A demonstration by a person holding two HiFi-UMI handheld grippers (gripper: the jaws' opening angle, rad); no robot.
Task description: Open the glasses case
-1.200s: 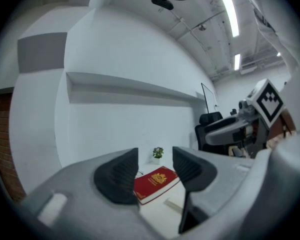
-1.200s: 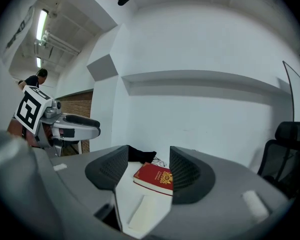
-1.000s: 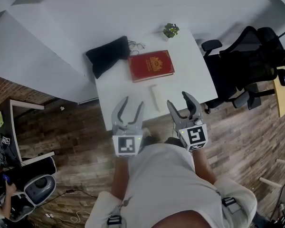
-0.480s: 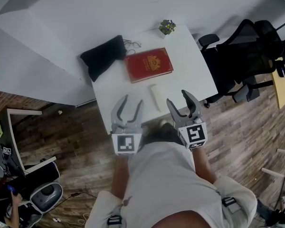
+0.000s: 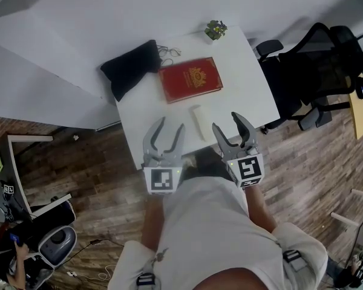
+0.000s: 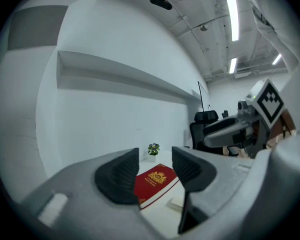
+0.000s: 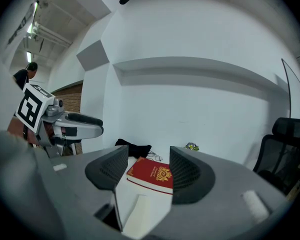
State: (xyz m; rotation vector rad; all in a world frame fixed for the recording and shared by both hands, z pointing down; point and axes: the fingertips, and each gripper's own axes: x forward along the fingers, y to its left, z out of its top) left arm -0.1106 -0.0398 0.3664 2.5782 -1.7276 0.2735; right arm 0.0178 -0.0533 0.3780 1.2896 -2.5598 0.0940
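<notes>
Currently the left gripper point(image 5: 170, 125) and right gripper point(image 5: 225, 122) are hovering, fingers wide and empty, the glasses case point(image 5: 197, 122) lying between them.

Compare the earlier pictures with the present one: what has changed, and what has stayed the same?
The left claw and the right claw have both edged slightly forward toward the white glasses case. Neither has gripped anything; both remain open and empty. The case, red book, spectacles, black cushion and plant have not moved.
</notes>
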